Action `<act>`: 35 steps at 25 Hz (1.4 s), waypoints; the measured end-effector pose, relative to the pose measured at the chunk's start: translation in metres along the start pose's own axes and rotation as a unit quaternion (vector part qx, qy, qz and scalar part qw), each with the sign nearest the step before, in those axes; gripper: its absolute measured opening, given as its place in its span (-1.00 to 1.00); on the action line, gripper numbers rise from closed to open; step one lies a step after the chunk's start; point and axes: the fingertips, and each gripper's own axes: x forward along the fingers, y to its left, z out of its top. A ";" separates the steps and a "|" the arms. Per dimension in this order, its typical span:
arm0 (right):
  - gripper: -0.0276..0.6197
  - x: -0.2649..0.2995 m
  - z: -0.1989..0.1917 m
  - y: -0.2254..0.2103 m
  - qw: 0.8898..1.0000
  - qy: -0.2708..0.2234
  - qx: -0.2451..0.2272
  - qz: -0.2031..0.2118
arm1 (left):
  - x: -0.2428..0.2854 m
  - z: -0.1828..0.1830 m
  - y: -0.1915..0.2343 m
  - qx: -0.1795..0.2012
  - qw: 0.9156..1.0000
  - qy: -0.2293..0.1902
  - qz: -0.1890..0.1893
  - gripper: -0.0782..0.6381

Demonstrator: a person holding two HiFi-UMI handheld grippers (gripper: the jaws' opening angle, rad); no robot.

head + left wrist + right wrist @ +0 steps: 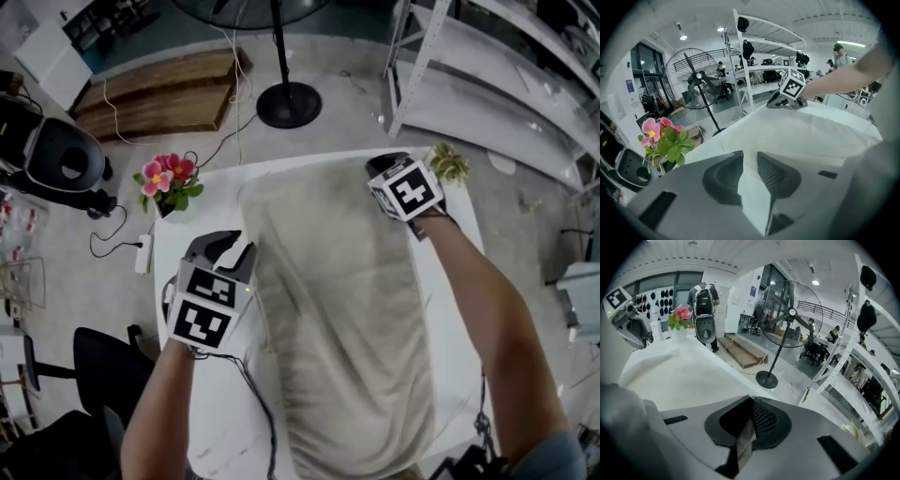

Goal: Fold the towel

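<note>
While lying lengthwise down the white worktop [220, 192], fills the middle of the head view from upper centre to the bottom edge: a pale, wrinkled towel [342, 309]. Held at two places near its upper end.

On the left long edge, just below the upper-left corner, pinched by the left claw [239, 246], which sits left of centre in the frame and slants downward. In the left gripper view, shows the jaws of the left claw [749, 161] nearly together, clamped on a wedge of white cloth that stands between the ribbed pads. Beyond them, more towel [811, 131] stretching toward the upper right of that frame.

At the upper-right corner, caught by the right claw [382, 169], upper right of centre in the head view, also slanting down. In the right gripper view, shows the right claw [751, 420] fully closed on a thin strip of towel hanging between the pads. Behind it, the rest of the towel [679, 376] sloping toward the left.

Beside the worktop's upper-left corner, pink flowers [167, 178] with green leaves. At the upper-right corner, touching nothing, a small yellowish plant [450, 164]. On the floor above, at upper centre, the round black base of a standing fan [289, 103].
</note>
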 end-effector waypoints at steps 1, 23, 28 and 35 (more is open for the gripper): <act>-0.86 -0.001 0.003 0.000 1.000 -0.008 -0.001 -0.003 | -0.002 -0.002 -0.001 -0.003 1.000 -0.002 -0.001 -0.51; -0.66 -0.268 -0.062 0.179 0.982 -0.161 -0.005 0.097 | -0.168 -0.062 -0.177 0.043 0.988 -0.146 -0.003 -0.45; -0.66 -0.336 -0.143 0.237 0.981 -0.152 -0.031 0.120 | -0.206 -0.115 -0.251 0.048 0.988 -0.146 0.005 -0.43; -0.60 -0.419 -0.246 0.309 0.968 -0.149 -0.090 0.181 | -0.239 -0.189 -0.335 0.075 0.989 -0.130 0.008 -0.35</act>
